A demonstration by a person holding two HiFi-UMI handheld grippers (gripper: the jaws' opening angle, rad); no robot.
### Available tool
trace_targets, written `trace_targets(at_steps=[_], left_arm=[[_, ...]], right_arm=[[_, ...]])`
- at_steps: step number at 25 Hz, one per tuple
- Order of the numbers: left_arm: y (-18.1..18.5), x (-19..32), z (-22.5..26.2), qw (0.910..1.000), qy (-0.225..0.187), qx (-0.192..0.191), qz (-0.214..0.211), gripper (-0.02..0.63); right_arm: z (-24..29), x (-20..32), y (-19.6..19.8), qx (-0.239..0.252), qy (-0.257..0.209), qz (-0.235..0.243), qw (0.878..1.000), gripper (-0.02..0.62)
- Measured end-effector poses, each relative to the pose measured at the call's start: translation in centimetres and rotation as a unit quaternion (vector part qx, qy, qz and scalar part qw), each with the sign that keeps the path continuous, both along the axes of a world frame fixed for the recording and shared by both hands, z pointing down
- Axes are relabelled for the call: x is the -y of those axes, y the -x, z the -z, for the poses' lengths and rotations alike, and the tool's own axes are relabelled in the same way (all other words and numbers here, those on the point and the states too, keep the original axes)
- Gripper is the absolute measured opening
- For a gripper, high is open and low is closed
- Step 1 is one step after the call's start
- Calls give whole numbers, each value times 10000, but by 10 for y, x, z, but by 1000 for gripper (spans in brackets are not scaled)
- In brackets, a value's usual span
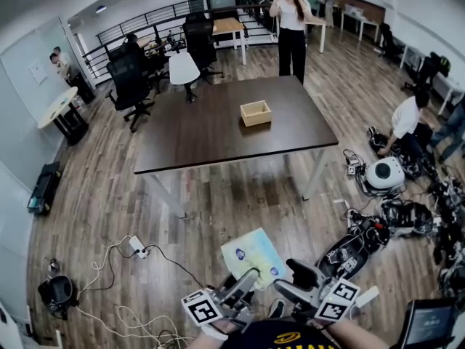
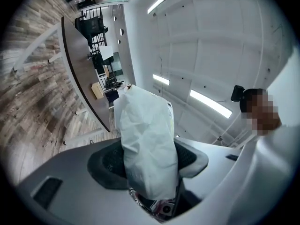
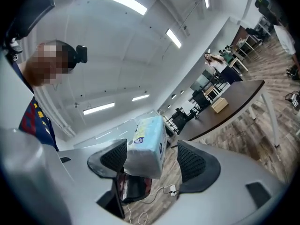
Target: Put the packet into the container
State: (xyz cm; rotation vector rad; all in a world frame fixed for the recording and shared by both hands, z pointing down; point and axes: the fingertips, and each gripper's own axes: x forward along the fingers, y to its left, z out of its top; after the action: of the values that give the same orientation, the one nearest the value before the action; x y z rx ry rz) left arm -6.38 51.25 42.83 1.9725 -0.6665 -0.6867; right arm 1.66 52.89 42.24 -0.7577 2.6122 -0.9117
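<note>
The packet (image 1: 254, 257), a soft pack in pale blue and yellow, hangs low in the head view above the wooden floor. My left gripper (image 1: 247, 280) is shut on its near end. In the left gripper view the packet's white side (image 2: 147, 139) fills the gap between both pads of that gripper (image 2: 149, 162). My right gripper (image 1: 294, 283) stands open just to the right. In its own view the packet (image 3: 146, 146) lies against the left pad of this gripper (image 3: 152, 159), with a gap to the right pad. The container (image 1: 256, 113), a small open wooden box, sits far ahead on the dark table (image 1: 203, 133).
A person (image 1: 292, 27) stands behind the table and another crouches at the right (image 1: 407, 122). Black office chairs (image 1: 131, 86) stand at the back left. Cables and a power strip (image 1: 138, 247) lie on the floor at the left, robot gear (image 1: 385, 177) at the right.
</note>
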Motion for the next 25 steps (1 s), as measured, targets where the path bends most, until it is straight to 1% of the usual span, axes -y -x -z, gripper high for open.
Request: trace_targets(at_steps=[3,4,6,9,13,15,17,20,21,23,25], left_arm=[[-12,8,0,9997,58,-214,128,244],[-17,12,1,9995,51,-255,166,244],[-27,19,7,9996,-1,-169,212,244],[-42,28,11,9998,-52,-69,185,245],[-54,41,10,9998,8,-154,129,245],[-59,49,8,10000,-29,7,-11,253],[-64,58,6,9997,-82,113,-200,265],[-62,73,7,9985,-254,98,-474,298],[-59,79,8,9980,-321,83,-547,330],[-49,96,8,9972,-368,5,-652,403],[-37,116,5,9966,-346,-90,-738,430]], right_arm=[[8,6,-10,-210,-328,176,9991,326],[10,6,-12,-305,-472,245,9981,336],[12,9,-14,-478,-690,336,9959,347],[13,21,-13,-564,-824,333,9944,348],[16,39,-12,-846,-1126,266,9897,346],[13,47,-17,-928,-1190,224,9883,306],[9,56,-20,-1029,-1264,221,9864,285],[10,73,-16,-1097,-1386,245,9840,273],[10,81,-14,-1066,-1349,250,9848,273],[5,102,-11,-936,-1137,216,9889,273],[0,129,-13,-828,-910,87,9924,272]])
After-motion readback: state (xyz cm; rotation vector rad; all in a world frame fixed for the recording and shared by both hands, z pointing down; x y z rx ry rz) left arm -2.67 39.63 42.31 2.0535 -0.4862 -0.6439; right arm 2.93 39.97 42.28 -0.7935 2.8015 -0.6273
